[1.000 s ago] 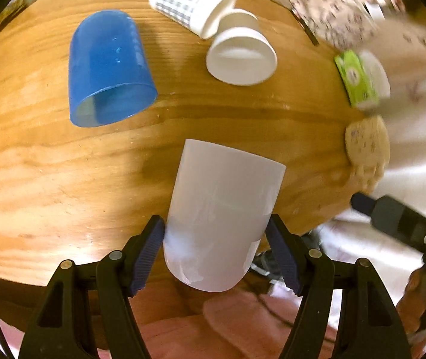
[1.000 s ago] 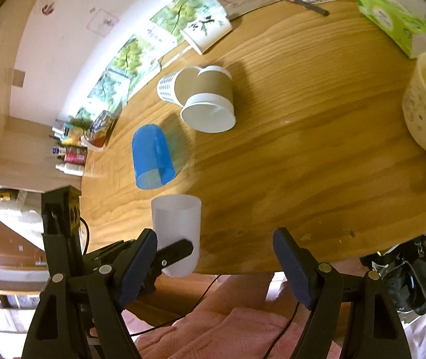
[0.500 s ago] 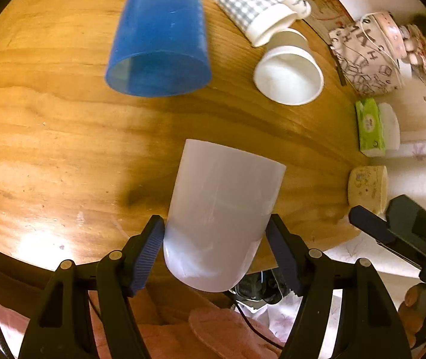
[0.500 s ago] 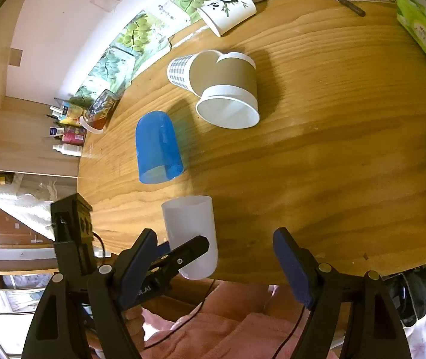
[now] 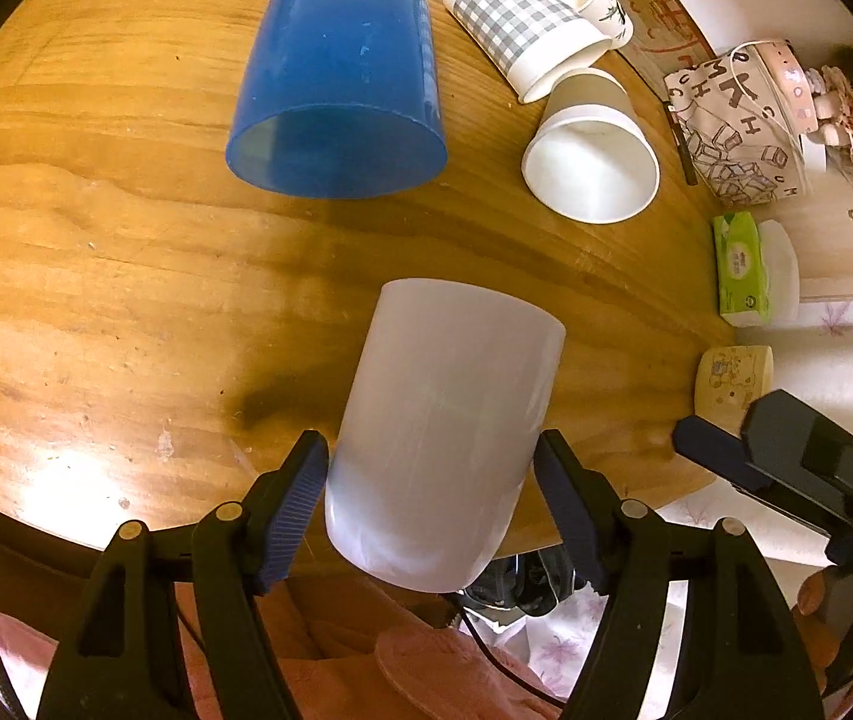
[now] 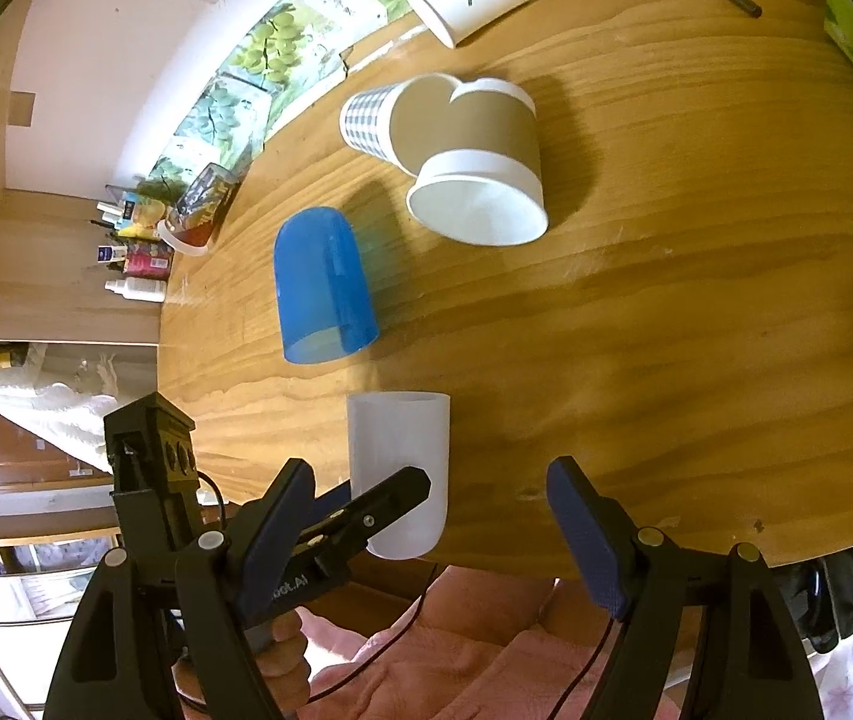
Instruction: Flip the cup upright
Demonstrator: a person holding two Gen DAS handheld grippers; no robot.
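My left gripper (image 5: 432,498) is shut on a white plastic cup (image 5: 444,420) and holds it over the near edge of the round wooden table (image 5: 96,300). The cup's flat closed end points away from the camera. The cup also shows in the right wrist view (image 6: 399,468), held by the left gripper's fingers (image 6: 378,504). My right gripper (image 6: 432,534) is open and empty, hovering at the table's near edge to the right of the cup. A blue cup (image 5: 336,78) lies on its side on the table beyond the white cup.
A brown-sleeved paper cup (image 5: 594,150) and a checked paper cup (image 5: 522,48) lie on their sides further back. A green tissue pack (image 5: 741,270), a patterned bag (image 5: 738,126) and a cream mug (image 5: 732,384) sit at the right. Bottles (image 6: 138,252) stand by the wall.
The left gripper has carried the white cup forward over the table, so the blue cup and paper cups look closer. The right gripper has also moved in over the table, still open.
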